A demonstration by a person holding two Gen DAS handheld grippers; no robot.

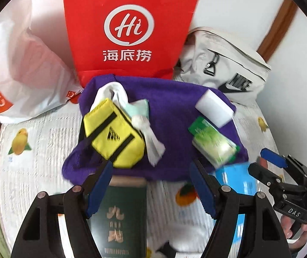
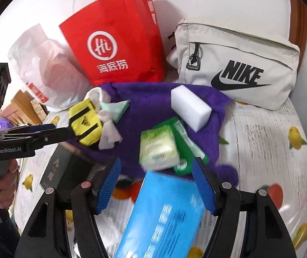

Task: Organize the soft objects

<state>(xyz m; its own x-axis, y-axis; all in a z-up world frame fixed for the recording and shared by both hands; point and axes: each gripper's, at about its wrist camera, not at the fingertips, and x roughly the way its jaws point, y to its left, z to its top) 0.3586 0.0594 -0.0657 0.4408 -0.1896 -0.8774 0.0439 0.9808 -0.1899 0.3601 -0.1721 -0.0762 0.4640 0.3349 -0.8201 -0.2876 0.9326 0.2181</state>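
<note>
A purple cloth (image 1: 175, 111) lies spread on the fruit-printed surface (image 1: 35, 150), carrying a yellow pouch (image 1: 112, 137) at its left, a white sponge block (image 1: 214, 108) at its far right and a green tissue pack (image 1: 214, 144) at its near right. The left tool (image 1: 153, 185) stands open over a dark green box (image 1: 121, 215), gripping nothing. The right tool (image 2: 156, 185) stands open above a blue box (image 2: 164, 215), its pads clear of it.

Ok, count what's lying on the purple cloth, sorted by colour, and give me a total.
On the purple cloth:
Yellow: 1, pouch
White: 2, sponge block, sock
Green: 2, tissue packs
Mint: 1, folded cloth
Total: 6
</note>
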